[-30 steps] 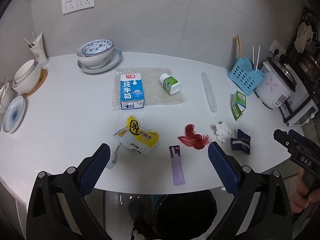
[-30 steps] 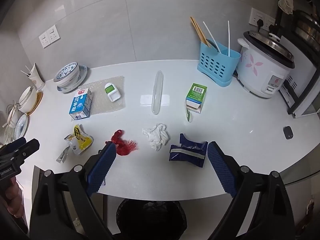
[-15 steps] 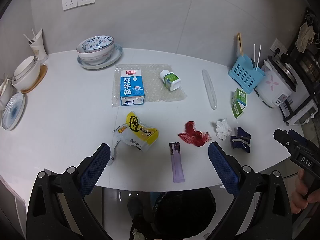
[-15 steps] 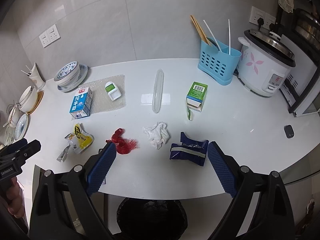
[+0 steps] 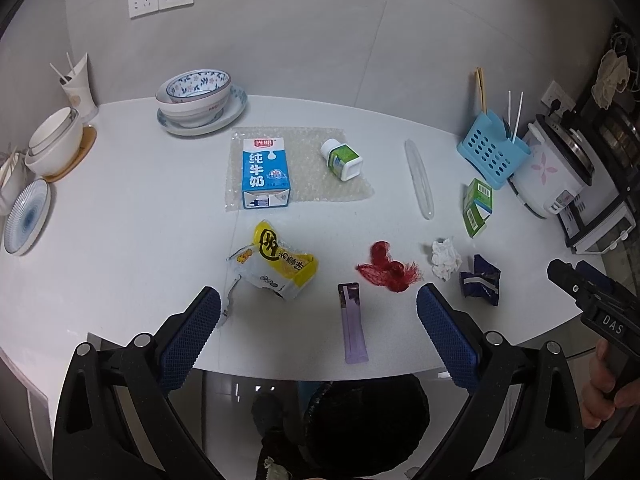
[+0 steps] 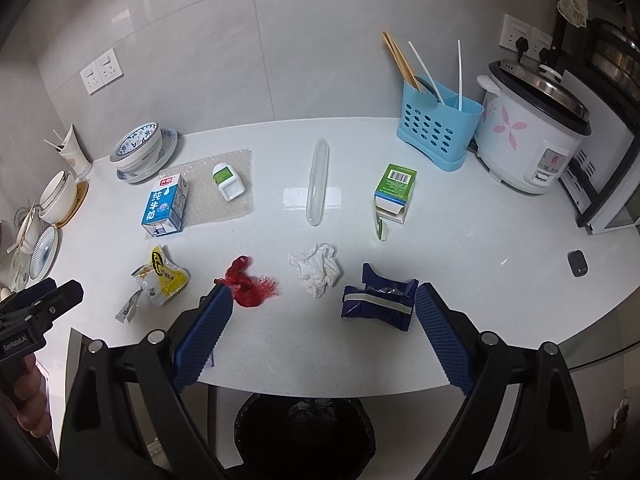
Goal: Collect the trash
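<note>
Your left tongs and right tongs both hang released over the near edge of the white surface, gripping nothing. Compared with a second ago, both have drawn back slightly: the litter sits a touch farther up in each view, and nothing on the surface has shifted.

From left to right along the front, you have a crumpled yellow snack bag, a flat purple sachet at the very edge, a bunched red mesh net, a wadded white tissue and a torn dark-blue wrapper just beside your right tongs' right finger. Farther back lie a blue milk carton and a small white bottle on bubble wrap, then an opened green carton. Below the edge stands the black-lined bin.
</note>
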The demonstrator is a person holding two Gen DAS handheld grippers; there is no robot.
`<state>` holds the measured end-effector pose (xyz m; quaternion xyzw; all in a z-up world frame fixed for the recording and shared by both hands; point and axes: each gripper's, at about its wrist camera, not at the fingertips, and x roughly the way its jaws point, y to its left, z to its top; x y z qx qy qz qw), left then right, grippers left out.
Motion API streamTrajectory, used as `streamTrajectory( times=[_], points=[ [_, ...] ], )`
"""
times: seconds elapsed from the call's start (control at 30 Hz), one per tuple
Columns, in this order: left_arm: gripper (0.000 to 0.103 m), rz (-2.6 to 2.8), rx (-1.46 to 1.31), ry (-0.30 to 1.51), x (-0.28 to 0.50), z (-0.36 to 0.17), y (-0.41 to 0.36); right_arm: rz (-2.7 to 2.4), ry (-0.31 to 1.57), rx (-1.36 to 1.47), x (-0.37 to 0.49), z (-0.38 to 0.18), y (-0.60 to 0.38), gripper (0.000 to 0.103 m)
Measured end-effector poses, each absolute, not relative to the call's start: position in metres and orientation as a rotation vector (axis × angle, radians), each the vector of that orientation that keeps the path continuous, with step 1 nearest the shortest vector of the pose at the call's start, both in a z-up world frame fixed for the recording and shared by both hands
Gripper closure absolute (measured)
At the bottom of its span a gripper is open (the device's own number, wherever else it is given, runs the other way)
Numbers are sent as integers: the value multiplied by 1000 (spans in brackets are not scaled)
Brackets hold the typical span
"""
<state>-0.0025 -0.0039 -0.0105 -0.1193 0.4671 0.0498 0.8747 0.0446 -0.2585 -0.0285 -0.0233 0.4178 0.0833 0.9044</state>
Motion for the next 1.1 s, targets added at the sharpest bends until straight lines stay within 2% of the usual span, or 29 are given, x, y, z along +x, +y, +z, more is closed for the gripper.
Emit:
streamTrajectory(
  times=[1.1],
  points=[
    [7,82,-228,980,-3,1,-22,202,886,-32,43,-32,-265,14]
  ],
)
